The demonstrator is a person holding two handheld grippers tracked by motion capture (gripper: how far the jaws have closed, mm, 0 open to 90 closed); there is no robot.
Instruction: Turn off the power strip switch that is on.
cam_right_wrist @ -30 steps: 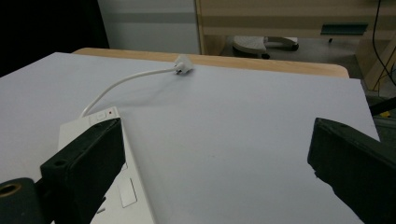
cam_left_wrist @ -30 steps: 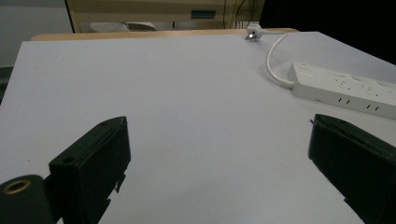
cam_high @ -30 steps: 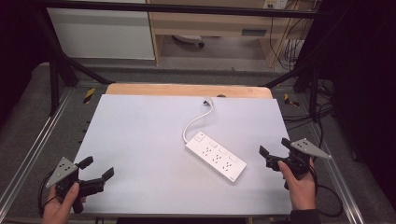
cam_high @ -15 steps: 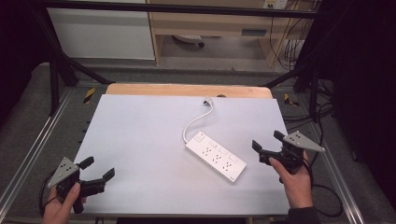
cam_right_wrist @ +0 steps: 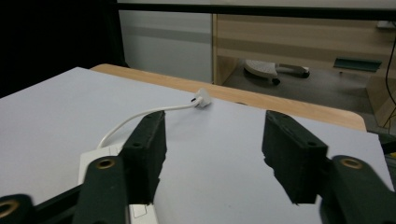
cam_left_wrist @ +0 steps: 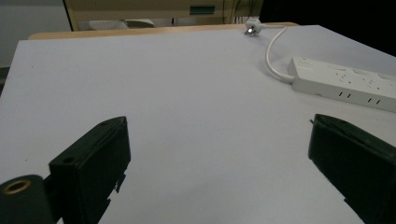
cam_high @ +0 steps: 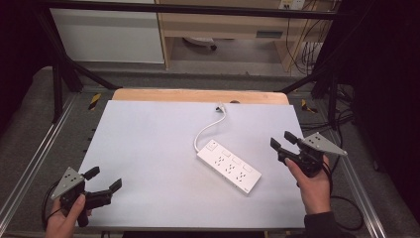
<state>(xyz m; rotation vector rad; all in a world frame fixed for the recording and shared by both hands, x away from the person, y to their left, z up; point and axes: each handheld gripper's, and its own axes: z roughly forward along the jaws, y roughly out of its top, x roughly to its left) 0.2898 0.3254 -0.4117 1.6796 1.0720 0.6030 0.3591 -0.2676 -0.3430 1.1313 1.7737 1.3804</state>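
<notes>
White power strip (cam_high: 229,166) flat on the tabletop (cam_high: 148,148), just right of centre, long axis from 10 to 4 o'clock; cord curving toward 12 o'clock, ending in the plug (cam_high: 220,107) near the far edge. Untouched, nothing lifted.

Right claw (cam_high: 283,142) at 3 o'clock, just beside the strip's right end, raised clear; jaws partly apart, just been closing, nothing between them. Left claw (cam_high: 104,180) at 8 o'clock, well apart from the strip, jaws wide, empty.

Approach only: grasp and everything after not yet begun.
</notes>
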